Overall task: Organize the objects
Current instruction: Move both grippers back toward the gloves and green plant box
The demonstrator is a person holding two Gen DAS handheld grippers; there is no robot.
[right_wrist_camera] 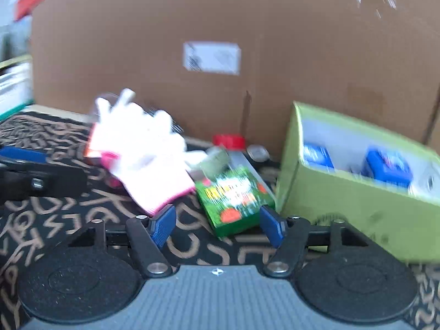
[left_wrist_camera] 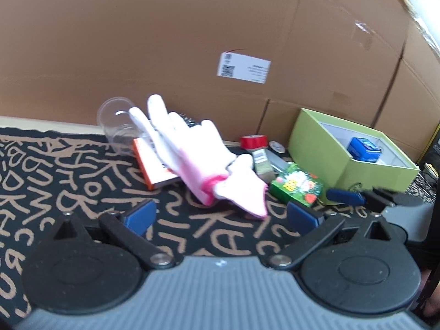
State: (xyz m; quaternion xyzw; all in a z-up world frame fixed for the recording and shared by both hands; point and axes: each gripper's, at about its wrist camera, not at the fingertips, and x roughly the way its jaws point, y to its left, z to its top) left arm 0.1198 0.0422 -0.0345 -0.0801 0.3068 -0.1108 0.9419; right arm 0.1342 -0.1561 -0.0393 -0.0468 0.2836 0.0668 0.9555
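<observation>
A white and pink glove (left_wrist_camera: 192,154) lies on the patterned mat, over an orange-edged box (left_wrist_camera: 152,165). My left gripper (left_wrist_camera: 221,216) is open and empty, just short of the glove's cuff. A small green box (right_wrist_camera: 233,195) lies on the mat beside the open lime-green box (right_wrist_camera: 357,192), which holds blue packs (right_wrist_camera: 386,169). My right gripper (right_wrist_camera: 217,224) is open and empty, with the green box's near end between its blue pads (right_wrist_camera: 162,224). The green box (left_wrist_camera: 297,184) and the lime-green box (left_wrist_camera: 324,154) also show in the left wrist view.
A clear plastic cup (left_wrist_camera: 118,123) lies behind the glove. A red-capped spice jar (left_wrist_camera: 257,151) and a small round tin (left_wrist_camera: 276,146) lie near the big cardboard box (left_wrist_camera: 165,41) that walls the back. The black mat (left_wrist_camera: 55,170) has tan lettering.
</observation>
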